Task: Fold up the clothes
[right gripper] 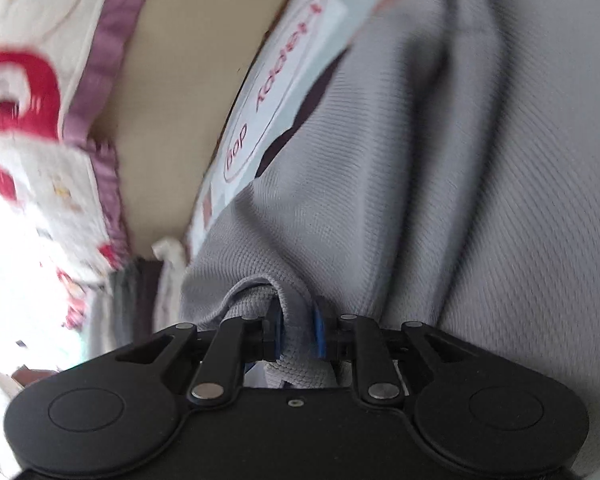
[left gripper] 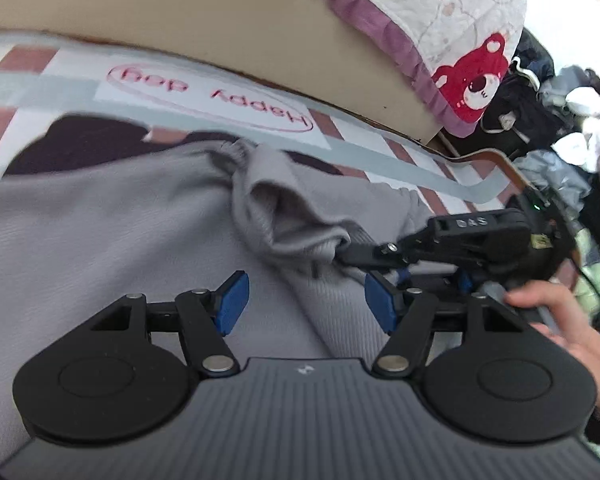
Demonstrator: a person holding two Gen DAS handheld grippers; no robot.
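Note:
A grey ribbed garment (left gripper: 100, 248) lies spread on the bed and fills the right half of the right wrist view (right gripper: 480, 200). My left gripper (left gripper: 306, 304) hovers just over it, open, with only flat cloth below its blue pads (left gripper: 232, 306). My right gripper (left gripper: 342, 255) comes in from the right of the left wrist view, held by a hand (left gripper: 560, 320), and pinches a bunched fold of the grey cloth. In the right wrist view that gripper (right gripper: 298, 332) is shut on a thick ribbed edge of the garment.
The bed sheet (left gripper: 204, 92) is checked, with a "Happy day" print. A dark garment (left gripper: 84, 140) lies under the grey one. A quilt (left gripper: 460, 32) with red bears and a purple ruffle lies behind. A heap of clothes (left gripper: 560, 128) fills the right.

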